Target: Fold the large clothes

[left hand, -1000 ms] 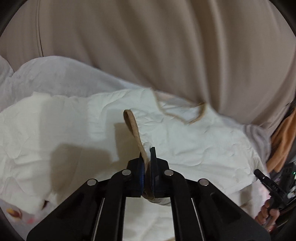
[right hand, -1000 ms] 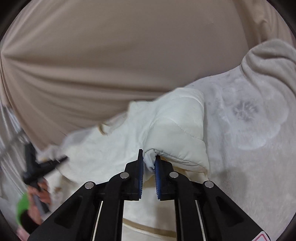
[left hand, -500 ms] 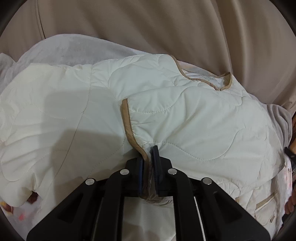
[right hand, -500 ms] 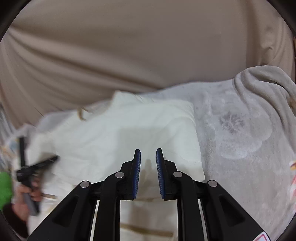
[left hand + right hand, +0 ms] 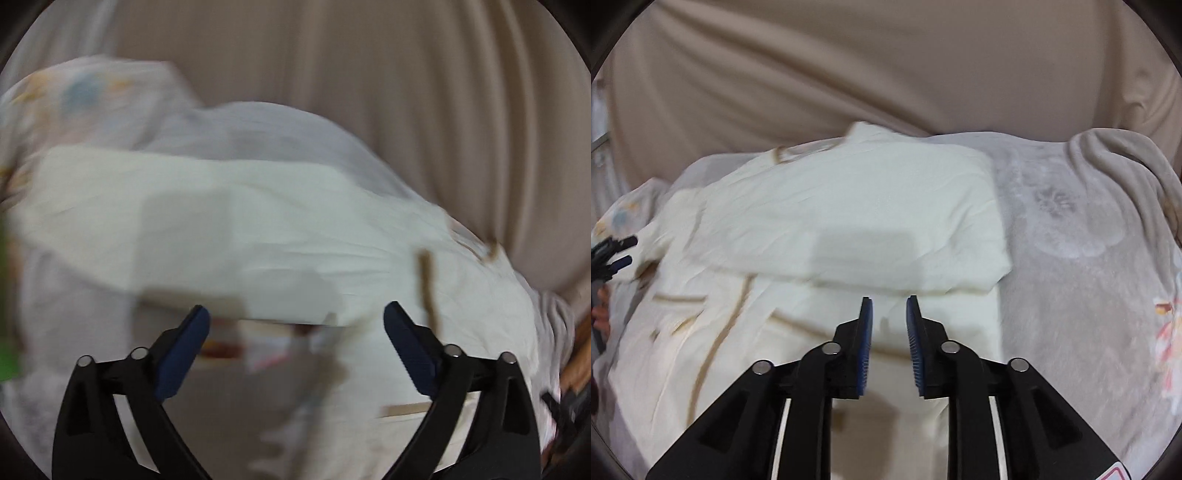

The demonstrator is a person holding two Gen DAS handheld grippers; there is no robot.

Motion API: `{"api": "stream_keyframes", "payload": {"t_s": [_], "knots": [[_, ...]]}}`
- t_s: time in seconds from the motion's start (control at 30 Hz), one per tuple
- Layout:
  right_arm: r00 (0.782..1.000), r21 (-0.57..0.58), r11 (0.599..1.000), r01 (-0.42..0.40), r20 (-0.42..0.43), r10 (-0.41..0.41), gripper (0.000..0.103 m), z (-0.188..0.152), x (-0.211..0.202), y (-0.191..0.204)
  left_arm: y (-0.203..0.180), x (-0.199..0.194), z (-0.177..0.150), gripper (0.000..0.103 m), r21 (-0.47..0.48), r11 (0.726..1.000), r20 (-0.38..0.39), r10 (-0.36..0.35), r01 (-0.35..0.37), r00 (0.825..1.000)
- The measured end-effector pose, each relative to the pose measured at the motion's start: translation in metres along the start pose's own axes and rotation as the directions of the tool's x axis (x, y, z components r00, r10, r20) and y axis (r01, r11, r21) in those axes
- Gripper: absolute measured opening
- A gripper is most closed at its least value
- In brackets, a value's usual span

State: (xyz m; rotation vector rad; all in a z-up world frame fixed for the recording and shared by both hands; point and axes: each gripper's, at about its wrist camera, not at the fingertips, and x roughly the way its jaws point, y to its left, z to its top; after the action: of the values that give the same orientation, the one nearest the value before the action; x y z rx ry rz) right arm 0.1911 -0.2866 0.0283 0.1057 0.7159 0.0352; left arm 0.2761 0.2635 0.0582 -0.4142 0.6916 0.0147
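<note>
Left wrist view's badly motion-smeared; right's sharper, soft indoor light, blocky shadow mid-frame, fisheye vignette all around.

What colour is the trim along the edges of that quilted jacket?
Tan-brown trim on a cream quilted jacket; it shows best in the right wrist view.

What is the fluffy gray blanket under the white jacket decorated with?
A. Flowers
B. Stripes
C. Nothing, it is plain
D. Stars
A: the right wrist view shows a pale flower shape pressed into the gray blanket beside the folded white jacket, and a pink flower print near its right edge.
</note>
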Motion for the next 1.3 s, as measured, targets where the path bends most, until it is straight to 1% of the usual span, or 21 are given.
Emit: {"api": "stream_keyframes", "payload": {"t_s": [0.07,0.17,0.23,0.3,0.37,0.4,0.47,0.5,0.57,0.63,0.7,0.77,0.83,0.87,0.93,0.97,1.07,1.13,1.17,1.23,1.3], "knots": [[0.999,-0.02,0.999,-0.035,-0.014,0.035,0.03,-0.013,0.001,0.011,0.049,-0.006,0.007,0.094,-0.109,0.991,-0.006,0.072,-0.072,0.997],[0.998,-0.075,0.995,-0.06,-0.03,0.058,0.031,-0.032,0.008,0.032,0.109,-0.002,0.02,0.092,-0.258,0.954,-0.018,0.153,-0.152,0.988],[0.998,-0.099,0.993,-0.057,-0.045,0.053,0.035,-0.043,0.015,0.042,0.133,0.007,0.026,0.084,-0.312,0.938,-0.025,0.153,-0.153,0.988],[0.999,-0.119,0.992,-0.033,-0.039,0.029,0.038,-0.048,0.018,0.048,0.142,0.02,0.036,0.076,-0.323,0.932,-0.047,0.159,-0.166,0.986],[0.999,-0.126,0.992,-0.025,-0.031,0.021,0.038,-0.051,0.017,0.049,0.142,0.033,0.042,0.052,-0.303,0.934,-0.071,0.177,-0.19,0.982],[0.999,-0.123,0.992,-0.028,-0.031,0.024,0.039,-0.051,0.017,0.048,0.139,0.038,0.046,0.047,-0.287,0.937,-0.08,0.183,-0.198,0.98],[0.999,-0.109,0.993,-0.037,-0.03,0.034,0.04,-0.052,0.017,0.045,0.132,0.04,0.055,0.011,-0.242,0.949,-0.07,0.192,-0.203,0.979],[0.999,-0.102,0.994,-0.04,-0.03,0.037,0.04,-0.053,0.017,0.044,0.126,0.037,0.06,0.005,-0.217,0.955,-0.059,0.192,-0.201,0.98],[0.999,-0.099,0.994,-0.041,-0.026,0.038,0.04,-0.053,0.017,0.043,0.101,0.023,0.073,0.0,-0.16,0.971,-0.005,0.179,-0.177,0.984],[0.999,-0.1,0.994,-0.038,-0.021,0.036,0.041,-0.054,0.017,0.044,0.063,0.001,0.087,0.0,-0.091,0.987,0.067,0.14,-0.133,0.988],[0.999,-0.1,0.994,-0.038,-0.019,0.036,0.042,-0.054,0.016,0.044,0.013,-0.03,0.096,0.0,0.001,0.999,0.145,0.047,-0.048,0.988],[0.999,-0.097,0.994,-0.04,-0.018,0.039,0.042,-0.055,0.015,0.043,-0.048,-0.054,0.096,0.0,0.113,0.993,0.186,-0.065,0.045,0.98],[0.999,-0.09,0.995,-0.049,-0.018,0.047,0.042,-0.054,0.014,0.042,-0.113,-0.068,0.086,0.0,0.225,0.963,0.189,-0.192,0.147,0.963],[0.999,-0.086,0.995,-0.052,-0.017,0.051,0.042,-0.054,0.014,0.041,-0.149,-0.073,0.075,0.0,0.281,0.937,0.168,-0.262,0.208,0.95],[0.998,-0.076,0.995,-0.06,-0.016,0.059,0.043,-0.055,0.013,0.04,-0.211,-0.073,0.048,0.0,0.37,0.879,0.104,-0.362,0.302,0.926],[0.998,-0.072,0.995,-0.065,-0.016,0.065,0.043,-0.054,0.013,0.039,-0.245,-0.067,0.029,0.0,0.415,0.846,0.06,-0.391,0.334,0.918],[0.997,-0.06,0.995,-0.082,-0.012,0.082,0.048,-0.055,0.012,0.038,-0.319,-0.028,-0.031,0.0,0.479,0.779,-0.091,-0.415,0.405,0.905],[0.996,-0.051,0.995,-0.089,-0.007,0.088,0.053,-0.055,0.01,0.036,-0.346,0.003,-0.074,0.001,0.503,0.761,-0.177,-0.373,0.409,0.911],[0.996,-0.045,0.995,-0.093,-0.006,0.093,0.055,-0.055,0.01,0.034,-0.351,0.017,-0.094,0.002,0.514,0.761,-0.203,-0.341,0.396,0.918],[0.994,-0.032,0.994,-0.107,-0.006,0.107,0.057,-0.055,0.01,0.032,-0.342,0.033,-0.114,0.003,0.511,0.767,-0.238,-0.308,0.388,0.921],[0.993,-0.025,0.993,-0.119,-0.007,0.119,0.058,-0.056,0.01,0.031,-0.312,0.034,-0.116,0.012,0.466,0.794,-0.254,-0.303,0.391,0.919]]}}
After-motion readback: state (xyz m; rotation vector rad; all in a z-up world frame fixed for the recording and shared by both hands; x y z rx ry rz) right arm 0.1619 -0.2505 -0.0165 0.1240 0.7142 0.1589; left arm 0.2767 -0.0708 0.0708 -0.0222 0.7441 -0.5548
